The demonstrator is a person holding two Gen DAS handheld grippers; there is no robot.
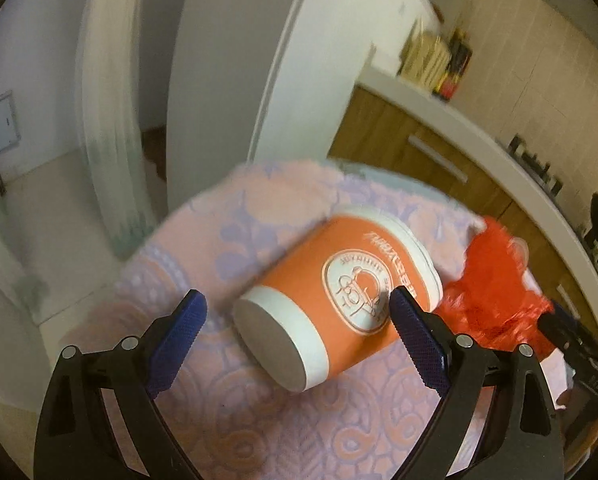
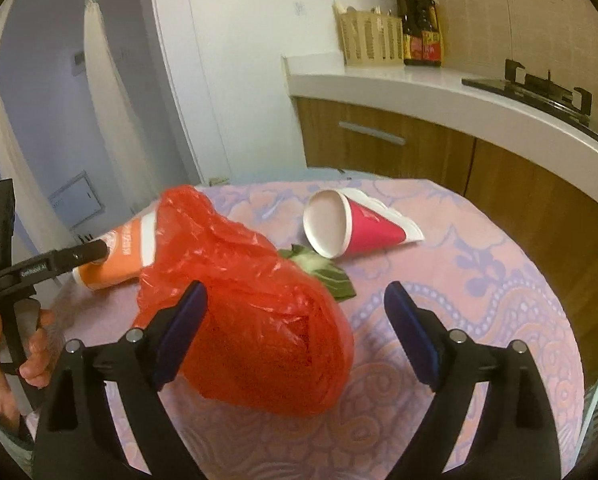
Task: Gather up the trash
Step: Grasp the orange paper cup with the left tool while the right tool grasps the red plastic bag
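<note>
An orange paper cup (image 1: 331, 300) lies on its side on the pink patterned tablecloth (image 1: 227, 412), base toward me. My left gripper (image 1: 297, 300) is open around it: the right pad is at the cup's side and the left pad stands apart. A crumpled red plastic bag (image 2: 255, 312) lies beside the cup. My right gripper (image 2: 295, 292) is open over the bag, its left pad against the plastic and its right pad well clear. Beyond the bag are a green leaf (image 2: 331, 280) and a crushed red paper cup (image 2: 359, 228) on its side.
The round table ends close behind the cups. Behind it run wooden cabinets under a white counter (image 2: 439, 88) with a basket, bottles and a stove. A white fridge (image 2: 239, 80) and curtains stand at the left. A person's hand (image 2: 3, 352) grips the left tool.
</note>
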